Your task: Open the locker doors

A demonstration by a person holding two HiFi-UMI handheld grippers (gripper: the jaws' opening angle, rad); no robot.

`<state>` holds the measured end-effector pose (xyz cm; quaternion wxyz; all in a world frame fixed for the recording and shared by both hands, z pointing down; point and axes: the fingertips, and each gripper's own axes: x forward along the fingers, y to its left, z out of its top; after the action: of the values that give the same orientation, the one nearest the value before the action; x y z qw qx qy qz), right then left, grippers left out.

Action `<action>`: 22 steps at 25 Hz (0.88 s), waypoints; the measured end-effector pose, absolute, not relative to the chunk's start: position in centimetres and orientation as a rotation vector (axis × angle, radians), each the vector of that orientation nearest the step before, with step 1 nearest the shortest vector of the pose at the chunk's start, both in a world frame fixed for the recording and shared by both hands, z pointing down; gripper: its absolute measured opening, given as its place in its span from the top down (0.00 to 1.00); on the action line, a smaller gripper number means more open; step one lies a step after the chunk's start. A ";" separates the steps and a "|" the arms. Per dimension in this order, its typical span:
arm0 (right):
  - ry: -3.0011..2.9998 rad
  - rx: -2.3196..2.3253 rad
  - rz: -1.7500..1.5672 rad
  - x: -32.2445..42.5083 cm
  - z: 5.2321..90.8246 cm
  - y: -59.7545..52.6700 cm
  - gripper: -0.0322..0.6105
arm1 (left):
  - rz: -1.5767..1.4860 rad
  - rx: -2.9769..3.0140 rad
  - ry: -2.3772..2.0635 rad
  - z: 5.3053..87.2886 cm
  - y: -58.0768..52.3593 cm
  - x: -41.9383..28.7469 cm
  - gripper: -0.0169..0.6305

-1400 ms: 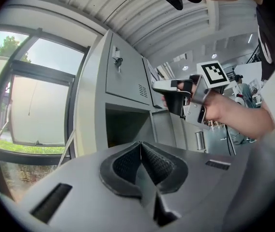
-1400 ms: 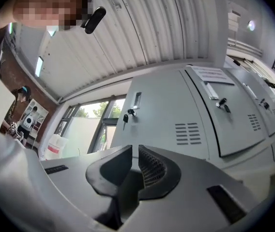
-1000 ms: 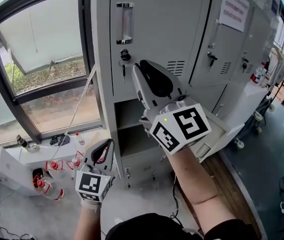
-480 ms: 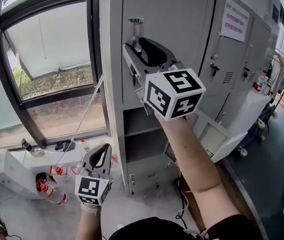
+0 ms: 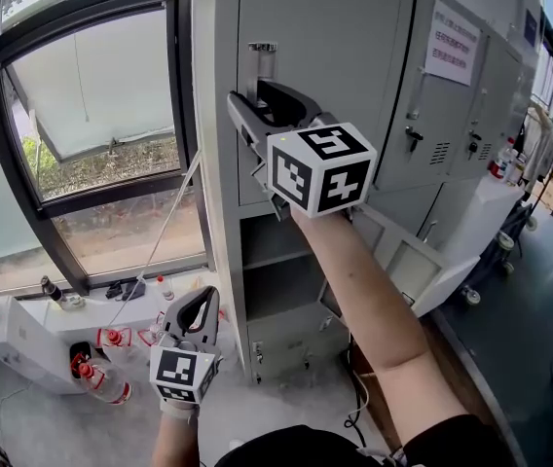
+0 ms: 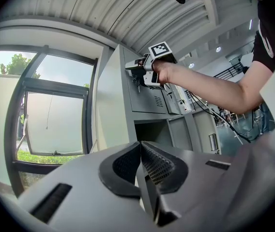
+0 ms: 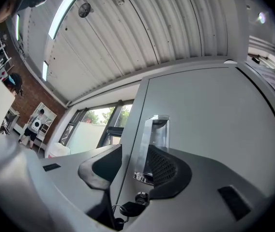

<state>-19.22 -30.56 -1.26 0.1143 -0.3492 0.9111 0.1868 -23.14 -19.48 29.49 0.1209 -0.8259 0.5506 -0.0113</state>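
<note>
Your right gripper [image 5: 250,102], jaws just opened wide, is raised at the closed upper locker door [image 5: 330,56] with its chrome handle [image 7: 157,141] between them, while your left gripper [image 5: 197,306] hangs low left, closed on nothing.

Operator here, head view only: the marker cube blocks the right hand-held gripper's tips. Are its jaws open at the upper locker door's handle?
Observer: Yes. In the right gripper view the right hand-held gripper has just been opening. Its jaws stand apart, with the chrome handle showing in the gap, unclamped.
Operator: Anything below the handle?
Observer: A key hangs from the lock just under it.
Operator: And the left one?
Observer: The left gripper view shows the left hand-held gripper with its pads together and nothing between them.
</note>
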 end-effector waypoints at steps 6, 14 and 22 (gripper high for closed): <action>2.668 -1.027 0.533 -19.3 -1.3 -30.7 0.66 | -0.030 -2.422 1.607 29.8 -19.2 -23.1 0.95; 2.678 -0.947 0.476 -18.6 -1.2 -29.4 0.67 | -0.030 -2.441 1.587 30.0 -18.9 -22.6 0.95; 2.685 -0.877 0.468 -16.4 -1.2 -26.3 0.73 | -0.037 -2.475 1.519 29.8 -18.9 -20.2 0.95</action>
<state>-16.37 -26.33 -1.21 0.1385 -0.3034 0.9287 0.1620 -20.21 -18.89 29.83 0.1182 -0.8462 0.5194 -0.0125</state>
